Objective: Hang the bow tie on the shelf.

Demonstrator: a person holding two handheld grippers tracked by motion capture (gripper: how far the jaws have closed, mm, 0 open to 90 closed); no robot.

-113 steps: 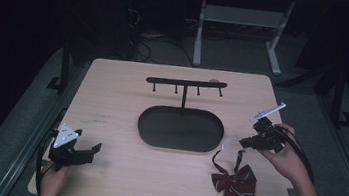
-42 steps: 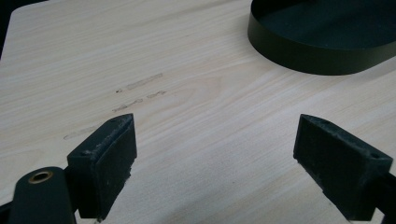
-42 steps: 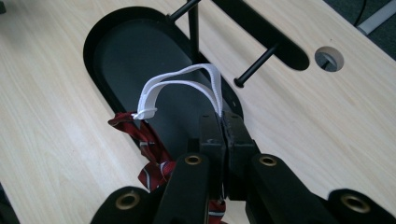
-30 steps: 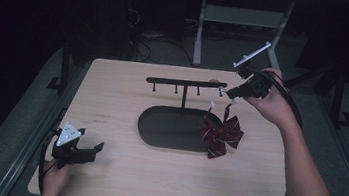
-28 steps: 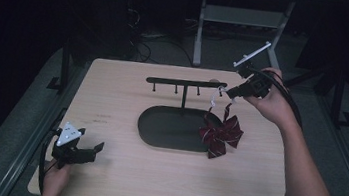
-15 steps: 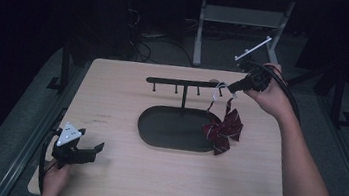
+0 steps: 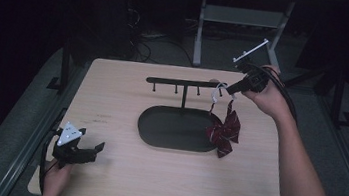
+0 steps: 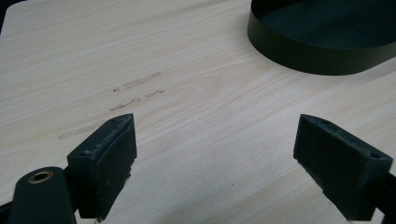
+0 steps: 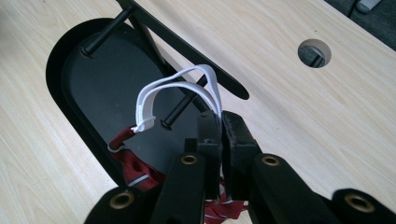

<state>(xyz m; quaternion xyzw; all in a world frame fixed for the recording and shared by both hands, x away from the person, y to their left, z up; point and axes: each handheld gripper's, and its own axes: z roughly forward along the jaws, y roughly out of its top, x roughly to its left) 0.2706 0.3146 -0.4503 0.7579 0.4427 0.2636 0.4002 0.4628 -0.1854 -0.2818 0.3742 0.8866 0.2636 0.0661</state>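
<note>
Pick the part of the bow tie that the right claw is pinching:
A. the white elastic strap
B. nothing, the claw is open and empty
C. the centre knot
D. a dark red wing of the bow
A: in the right gripper view the right claw is clamped on the white elastic strap, which loops beside a peg of the hanger rack, while the dark red bow hangs below.
</note>
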